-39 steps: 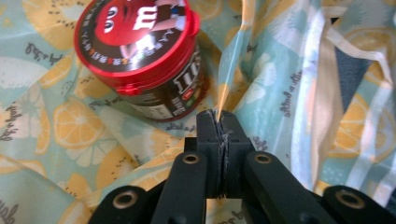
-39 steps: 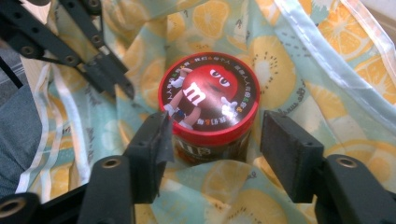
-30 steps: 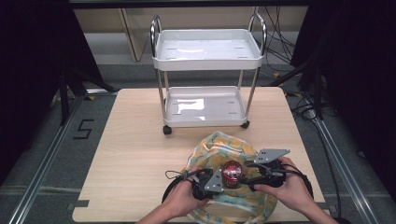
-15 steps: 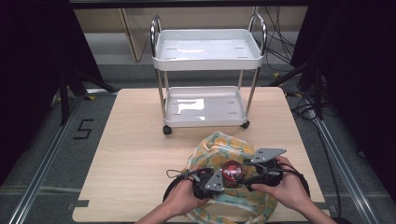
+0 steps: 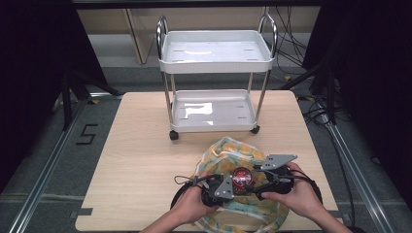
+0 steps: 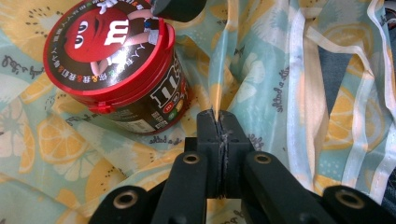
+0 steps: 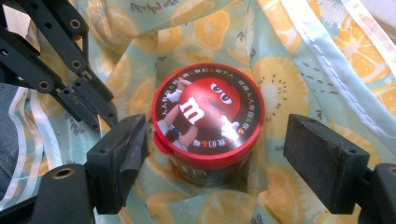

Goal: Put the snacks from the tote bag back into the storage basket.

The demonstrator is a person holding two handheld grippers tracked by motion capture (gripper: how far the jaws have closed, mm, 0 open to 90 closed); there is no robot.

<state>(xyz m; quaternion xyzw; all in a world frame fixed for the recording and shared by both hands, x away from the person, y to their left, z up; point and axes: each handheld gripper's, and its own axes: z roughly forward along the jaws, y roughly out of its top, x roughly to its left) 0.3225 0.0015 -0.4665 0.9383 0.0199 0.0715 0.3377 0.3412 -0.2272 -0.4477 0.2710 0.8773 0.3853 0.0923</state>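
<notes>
Tub (image 7: 208, 122) between right gripper's (image 7: 212, 163) opening jaws

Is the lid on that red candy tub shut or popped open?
Shut: the red lid sits flat and flush all round the candy tub rim.

a: the high view is evenly lit over the table (image 5: 145, 160), dark at both sides, with glare patches on the white cart (image 5: 216, 53) shelves.

b: and the gripper views?

a: bright and soft, sharp on the red tub lid (image 7: 208, 112); the nearest black jaws blur slightly.
</notes>
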